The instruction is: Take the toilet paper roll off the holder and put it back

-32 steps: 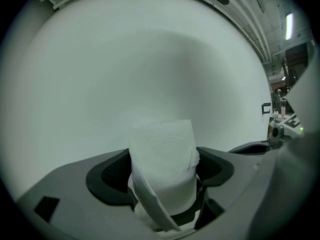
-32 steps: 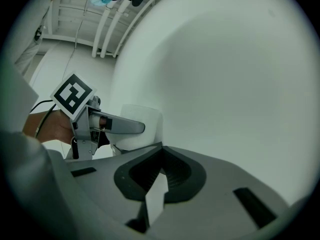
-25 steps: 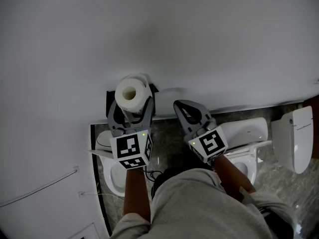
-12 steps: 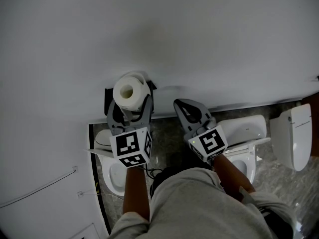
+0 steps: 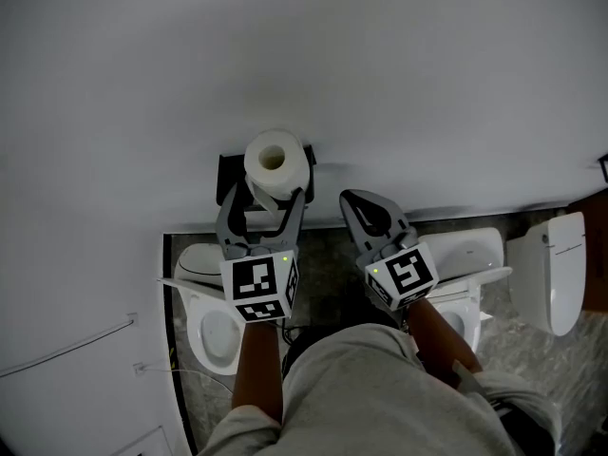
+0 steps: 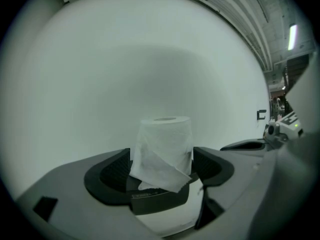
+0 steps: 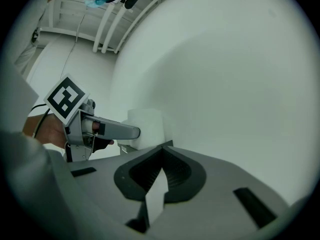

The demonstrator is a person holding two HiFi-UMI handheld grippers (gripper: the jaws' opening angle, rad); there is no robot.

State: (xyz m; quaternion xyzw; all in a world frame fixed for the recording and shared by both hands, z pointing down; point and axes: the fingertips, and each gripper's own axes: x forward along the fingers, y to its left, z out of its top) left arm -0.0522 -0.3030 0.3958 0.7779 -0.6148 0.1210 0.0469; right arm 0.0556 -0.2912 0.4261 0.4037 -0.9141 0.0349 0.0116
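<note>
A white toilet paper roll (image 5: 275,162) stands upright on the black wall holder (image 5: 228,171), a loose sheet hanging down its front (image 6: 165,146). My left gripper (image 5: 266,198) is open. Its fingertips flank the roll's lower part, and both ribbed pads (image 6: 112,171) show bare, with no pressing visible. To the right, my right gripper (image 5: 353,199) is shut with nothing in it and points at the wall. In the right gripper view its jaws meet in a point (image 7: 163,148). Beyond that point are the roll (image 7: 146,129) and one left finger (image 7: 120,131).
The white wall (image 5: 380,84) fills the far side. Below it are a toilet (image 5: 214,326) at the left, another toilet (image 5: 470,255) at the right and a white fixture (image 5: 556,269) further right. The person's legs fill the bottom middle of the head view.
The left gripper has drawn back from the wall a little. The roll, earlier deep between its jaws, now stands at its fingertips on the holder. The right gripper has stayed put.
</note>
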